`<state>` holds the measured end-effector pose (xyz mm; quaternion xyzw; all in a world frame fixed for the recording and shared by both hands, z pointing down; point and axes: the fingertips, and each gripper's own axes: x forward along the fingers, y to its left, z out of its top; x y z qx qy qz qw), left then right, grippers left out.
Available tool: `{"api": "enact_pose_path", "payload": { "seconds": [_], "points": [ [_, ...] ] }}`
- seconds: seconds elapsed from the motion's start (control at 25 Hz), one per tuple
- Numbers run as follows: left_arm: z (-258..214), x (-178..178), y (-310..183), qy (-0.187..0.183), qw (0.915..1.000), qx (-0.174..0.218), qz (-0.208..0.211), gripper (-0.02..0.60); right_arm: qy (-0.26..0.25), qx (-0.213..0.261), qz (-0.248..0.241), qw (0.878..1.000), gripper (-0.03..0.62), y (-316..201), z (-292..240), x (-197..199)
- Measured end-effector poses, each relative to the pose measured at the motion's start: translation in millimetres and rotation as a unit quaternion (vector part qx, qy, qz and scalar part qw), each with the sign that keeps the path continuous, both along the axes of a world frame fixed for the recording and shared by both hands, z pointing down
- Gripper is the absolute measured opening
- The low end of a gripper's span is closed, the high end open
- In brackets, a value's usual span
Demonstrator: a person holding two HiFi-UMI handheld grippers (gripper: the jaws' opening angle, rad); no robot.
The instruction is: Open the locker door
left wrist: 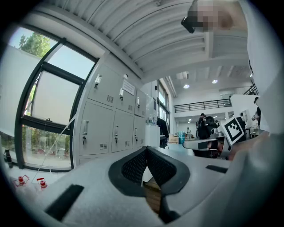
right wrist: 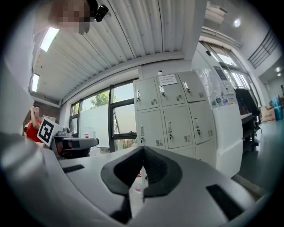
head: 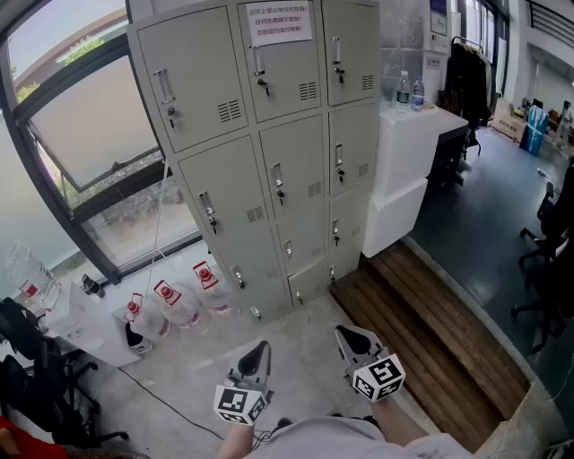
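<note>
Closest to the lens, at the lower edge of the head view: a grey shirt front (head: 332,441), with two claw tools held out low over the pale floor (head: 179,376). On the left, the left gripper (head: 258,351); jaws pressed together at the tips, nothing caught between them, seen plainly also in the left gripper view (left wrist: 146,151). Near it to the right, the right gripper (head: 352,338), equally closed tip to tip and empty, the same in the right gripper view (right wrist: 142,151). Both aimed toward the locker (head: 269,152) but well apart from it, touching nothing.

Farther off, from the left: a big window (head: 85,134) with a dark frame. Below it on the floor, a row of large water jugs (head: 179,303) with red caps, just beside the locker's left side. Then the locker itself, in the upper middle of the head view: grey metal, upright, three columns of doors, every door closed, each with a handle and a small lock. On the top middle door, a white paper notice (head: 279,21). Just beside the locker on the right, a white counter (head: 408,148) with two bottles (head: 410,91) on top. Further right, dark wooden boards (head: 430,332) on the floor, then office chairs (head: 549,260) at the far edge.
</note>
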<state>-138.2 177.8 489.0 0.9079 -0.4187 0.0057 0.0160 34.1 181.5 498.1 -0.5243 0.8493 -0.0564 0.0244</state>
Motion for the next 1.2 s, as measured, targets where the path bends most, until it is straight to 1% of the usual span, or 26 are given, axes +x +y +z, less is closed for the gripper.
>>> {"api": "enact_pose_path", "payload": {
  "seconds": [0.12,0.2,0.32,0.68,0.88,1.12,1.2],
  "points": [
    [2,-7,-6,0.014,0.9997,-0.014,-0.015,0.008,0.002,0.002,0.001,1.000,0.012,-3,-1,-2],
    [0,-9,-8,0.017,0.9996,-0.012,-0.017,0.008,0.003,0.001,0.001,1.000,0.012,-4,0,-4],
    [-1,-7,-9,0.013,0.9998,-0.008,-0.011,0.008,0.004,-0.003,0.000,1.000,0.012,-6,3,-7],
    [4,1,-12,0.008,0.9999,-0.015,0.002,0.008,0.005,-0.008,0.006,1.000,0.012,-7,6,-1],
    [3,8,-11,0.009,0.9999,-0.014,0.000,0.008,-0.009,-0.009,0.013,1.000,0.012,-8,7,10],
    [5,24,-11,0.011,0.9998,-0.013,-0.012,0.008,-0.012,-0.012,0.009,1.000,0.012,-11,10,32],
    [5,29,-10,0.011,0.9997,-0.013,-0.020,0.008,-0.014,-0.010,-0.001,1.000,0.012,-11,12,38]
  ]
}}
